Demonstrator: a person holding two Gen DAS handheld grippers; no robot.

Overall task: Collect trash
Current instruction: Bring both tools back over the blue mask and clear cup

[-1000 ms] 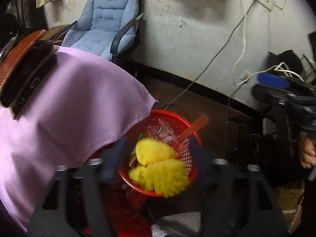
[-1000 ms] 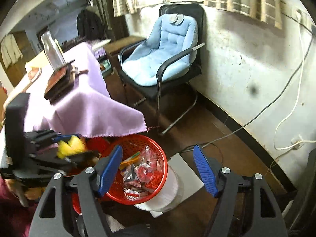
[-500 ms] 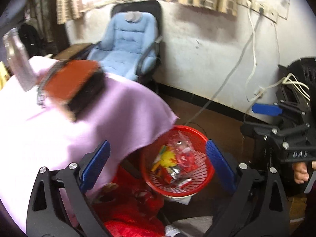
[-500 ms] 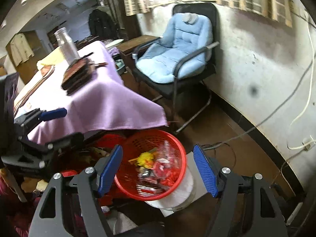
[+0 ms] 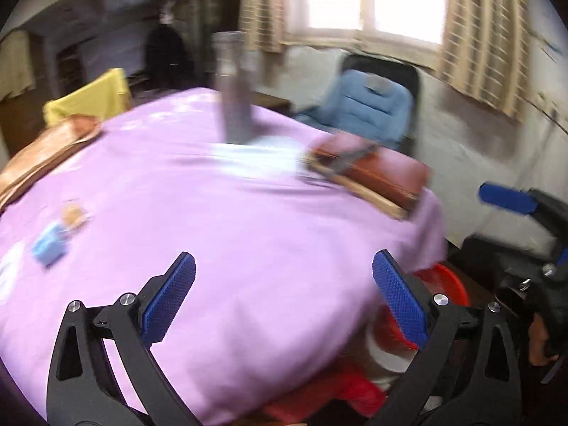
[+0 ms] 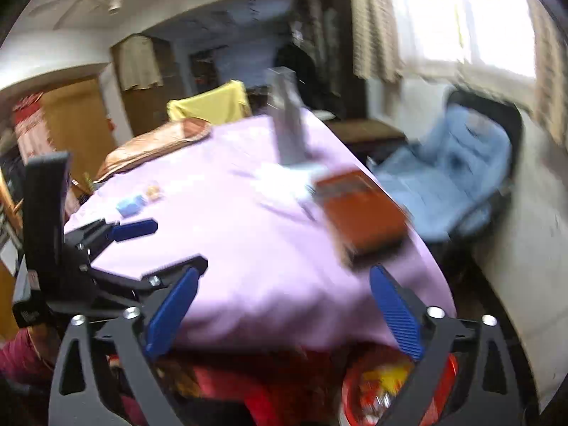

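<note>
Both grippers are empty with their jaws wide apart: the left gripper (image 5: 284, 298) hangs over the near part of the bench (image 5: 248, 248), which is draped in a lilac cloth, and the right gripper (image 6: 284, 312) hangs at the bench's near edge, above the red trash basket (image 6: 358, 390) on the floor beside it, where yellow and shiny scraps already lie. What looks like the remaining trash sits on the cloth well to the left: a small blue wrapper or packet (image 5: 49, 246) and, just beside it, a small tan scrap (image 5: 74, 214); both are blurred, so their exact make cannot be told. The step in hand appears to be reaching for the next piece, and the left gripper is the nearer one. To do it well, bring it low and flat over the blue packet, straddle the packet across its narrow side, and close without pinching the cloth, since a snagged fold could drag the tall bottle (image 5: 236, 103) or the brown book (image 5: 376, 174). The basket stands partly under the cloth's hanging corner, so the drop should be made clear of that edge.
</note>
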